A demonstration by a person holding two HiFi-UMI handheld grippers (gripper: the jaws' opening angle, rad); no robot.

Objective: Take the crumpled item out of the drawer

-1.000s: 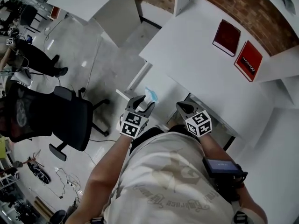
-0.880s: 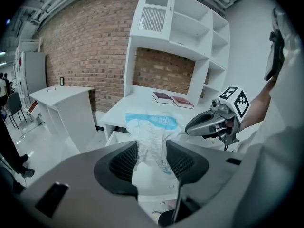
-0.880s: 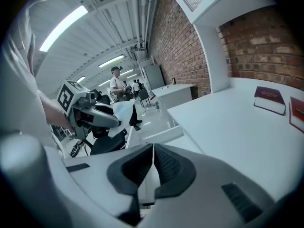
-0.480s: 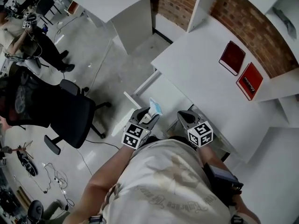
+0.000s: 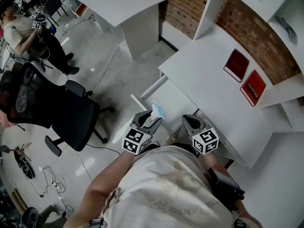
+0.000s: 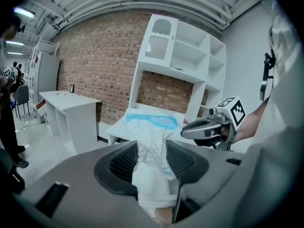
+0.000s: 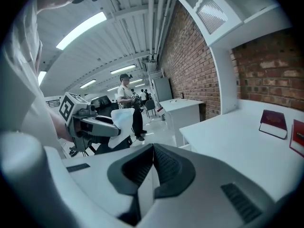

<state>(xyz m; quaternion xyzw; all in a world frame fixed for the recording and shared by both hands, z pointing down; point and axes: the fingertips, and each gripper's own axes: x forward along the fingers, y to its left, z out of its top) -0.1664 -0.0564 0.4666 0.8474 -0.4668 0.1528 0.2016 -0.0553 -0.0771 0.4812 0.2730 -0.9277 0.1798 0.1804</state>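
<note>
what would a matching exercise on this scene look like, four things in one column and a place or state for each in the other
Things
1. crumpled white and blue item
2. right gripper
3. dark red hardcover book
4. black office chair

Places or states
A. stands on the grey floor
B. lies flat on the white desk
C. clamped in the left gripper, lifted in the air
D. shut, with nothing in it

Pairs: 1-C, 2-D, 3-B, 4-A
</note>
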